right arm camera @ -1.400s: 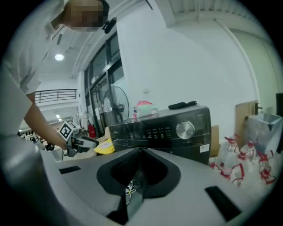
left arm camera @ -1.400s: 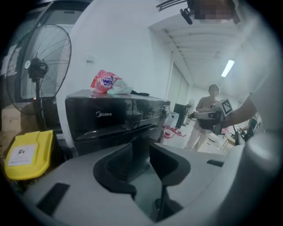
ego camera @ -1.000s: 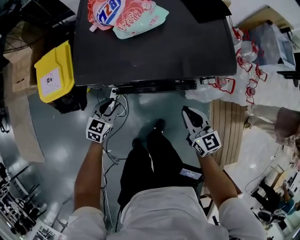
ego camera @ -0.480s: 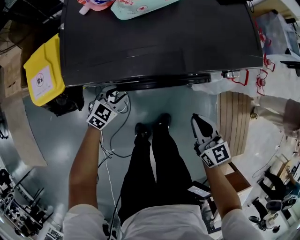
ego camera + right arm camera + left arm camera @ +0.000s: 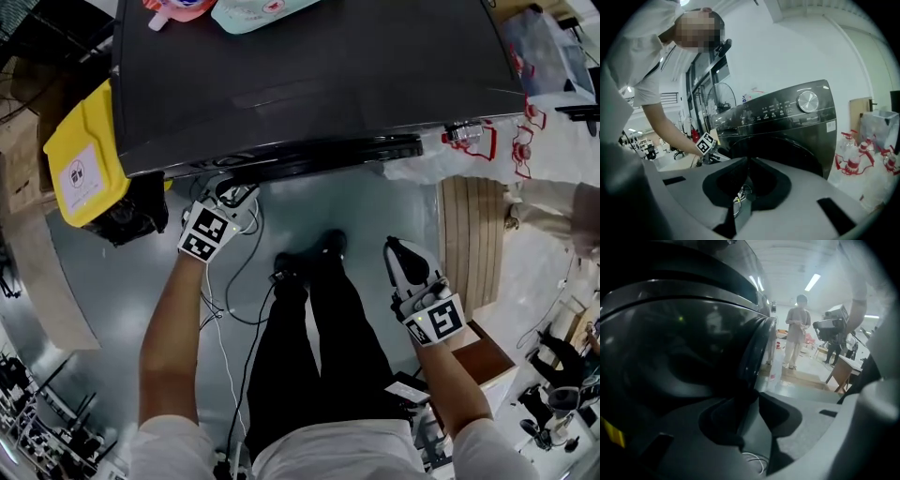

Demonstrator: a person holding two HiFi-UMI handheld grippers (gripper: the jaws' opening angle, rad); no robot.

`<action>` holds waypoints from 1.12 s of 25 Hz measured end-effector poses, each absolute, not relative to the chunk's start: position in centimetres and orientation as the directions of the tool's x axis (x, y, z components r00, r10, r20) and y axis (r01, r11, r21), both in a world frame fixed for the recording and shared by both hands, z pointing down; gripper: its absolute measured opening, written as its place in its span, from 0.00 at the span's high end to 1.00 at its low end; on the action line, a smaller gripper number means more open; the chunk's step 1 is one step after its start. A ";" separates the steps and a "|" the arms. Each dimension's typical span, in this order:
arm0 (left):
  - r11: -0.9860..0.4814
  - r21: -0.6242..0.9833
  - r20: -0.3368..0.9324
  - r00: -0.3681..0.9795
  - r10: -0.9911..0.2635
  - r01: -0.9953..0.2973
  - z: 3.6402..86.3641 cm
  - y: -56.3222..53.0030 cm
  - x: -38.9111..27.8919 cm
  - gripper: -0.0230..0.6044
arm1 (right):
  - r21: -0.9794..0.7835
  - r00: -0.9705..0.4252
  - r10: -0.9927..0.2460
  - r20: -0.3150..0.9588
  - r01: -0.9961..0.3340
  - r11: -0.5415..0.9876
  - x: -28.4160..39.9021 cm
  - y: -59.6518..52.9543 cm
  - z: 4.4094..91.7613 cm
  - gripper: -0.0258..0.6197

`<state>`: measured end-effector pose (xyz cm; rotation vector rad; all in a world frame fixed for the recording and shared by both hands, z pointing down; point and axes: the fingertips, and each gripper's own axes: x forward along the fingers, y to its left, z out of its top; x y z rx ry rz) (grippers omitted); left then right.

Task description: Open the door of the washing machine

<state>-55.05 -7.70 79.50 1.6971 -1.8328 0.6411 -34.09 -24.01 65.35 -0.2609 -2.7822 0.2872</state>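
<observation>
The black washing machine point(image 5: 309, 75) fills the top of the head view, its round door point(image 5: 319, 155) bulging from the front. My left gripper point(image 5: 228, 190) is tucked under the door's left edge. In the left gripper view the door's dark rim point(image 5: 757, 348) runs down between the jaws point(image 5: 751, 397), which are closing on it with no gap showing. My right gripper point(image 5: 398, 246) hangs shut and empty over the floor, well short of the machine. The right gripper view, past those shut jaws point(image 5: 747, 161), shows the machine's front point(image 5: 787, 117).
A yellow bin point(image 5: 80, 159) stands left of the machine. Pouches point(image 5: 253, 9) lie on its top. A wooden pallet point(image 5: 469, 234) and bagged bottles point(image 5: 506, 141) are at the right. Cables point(image 5: 234, 281) trail by my shoes point(image 5: 309, 262). A person point(image 5: 797, 333) stands far off.
My left gripper sank and moved in under the door's left edge. The right gripper drifted back and to the right, away from the machine. The head view tilted closer over the machine.
</observation>
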 end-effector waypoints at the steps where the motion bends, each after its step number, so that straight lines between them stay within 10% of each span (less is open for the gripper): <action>1: 0.115 0.037 0.681 -0.060 -0.730 -0.993 79.5 -7.7 -55.0 0.75 | -0.209 -0.928 0.215 0.303 0.156 0.966 -34.0 -23.7 65.3 0.89; 28: 0.218 -0.036 0.693 -0.181 -0.697 -0.975 79.2 -7.7 -54.7 0.73 | -0.164 -0.960 0.132 0.248 0.093 0.982 -33.2 -27.7 64.5 0.90</action>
